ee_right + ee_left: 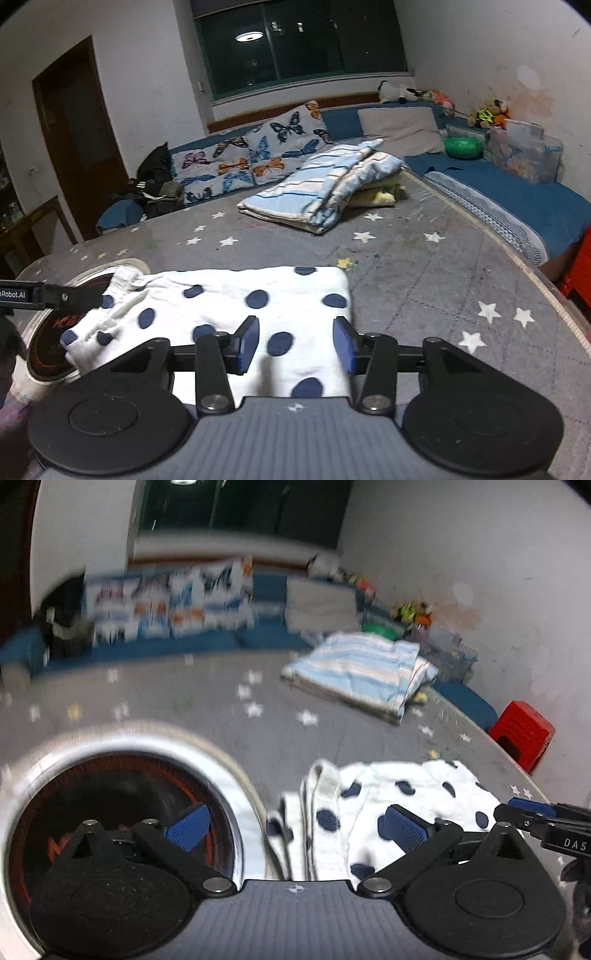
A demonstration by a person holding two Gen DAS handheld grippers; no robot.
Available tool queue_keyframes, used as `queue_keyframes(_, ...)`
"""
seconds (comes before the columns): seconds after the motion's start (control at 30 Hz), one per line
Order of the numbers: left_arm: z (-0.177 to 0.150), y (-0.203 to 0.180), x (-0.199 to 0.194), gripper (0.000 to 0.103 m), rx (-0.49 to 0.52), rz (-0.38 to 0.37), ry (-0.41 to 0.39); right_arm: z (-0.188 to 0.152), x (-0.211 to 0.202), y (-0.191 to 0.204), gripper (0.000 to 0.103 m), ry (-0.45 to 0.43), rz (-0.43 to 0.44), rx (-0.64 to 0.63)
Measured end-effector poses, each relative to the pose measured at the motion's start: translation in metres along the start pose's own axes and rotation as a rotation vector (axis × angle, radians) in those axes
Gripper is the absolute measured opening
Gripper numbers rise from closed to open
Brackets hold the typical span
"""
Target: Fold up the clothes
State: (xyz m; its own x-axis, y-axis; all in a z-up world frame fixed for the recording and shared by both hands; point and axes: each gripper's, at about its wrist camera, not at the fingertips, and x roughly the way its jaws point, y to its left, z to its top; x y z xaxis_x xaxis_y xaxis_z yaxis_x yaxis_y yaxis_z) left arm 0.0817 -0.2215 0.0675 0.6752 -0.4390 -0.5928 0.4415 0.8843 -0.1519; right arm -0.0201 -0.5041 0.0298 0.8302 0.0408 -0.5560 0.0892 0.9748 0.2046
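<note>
A white garment with dark blue dots (236, 310) lies flat on the grey star-patterned table (424, 280), folded into a rough rectangle, its bunched end at the left. It also shows in the left wrist view (388, 805). My right gripper (295, 345) is open above the garment's near right edge, holding nothing. My left gripper (295, 827) is open wide, above the garment's bunched left end. The other gripper's tip shows at the left edge of the right wrist view (55, 295).
A round induction hob (118, 805) is set in the table at the left, partly under the garment. A folded blue-striped pile (325, 188) lies further back. A blue couch with cushions (258, 151) and a red stool (524, 734) surround the table.
</note>
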Motion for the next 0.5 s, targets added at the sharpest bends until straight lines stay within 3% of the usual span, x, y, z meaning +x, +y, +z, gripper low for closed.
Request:
queue_keyframes(0.07,0.001,-0.003,-0.005,0.103,0.020,-0.008,-0.027,-0.001,0.000,0.003,0.053,-0.001,0.007,-0.006)
queue_keyframes(0.17,0.006,-0.006,-0.008,0.103,0.034,-0.012,-0.045,-0.002,0.000,0.009,0.055,0.002,0.015,-0.021)
queue_keyframes(0.37,0.018,-0.012,-0.001,0.103,0.006,-0.053,-0.018,-0.009,-0.001,0.022,0.060,0.015,0.041,-0.068)
queue_keyframes(0.5,0.021,-0.025,0.005,0.103,0.052,-0.065,-0.024,-0.009,0.004,0.028,0.067,0.029,0.050,-0.099)
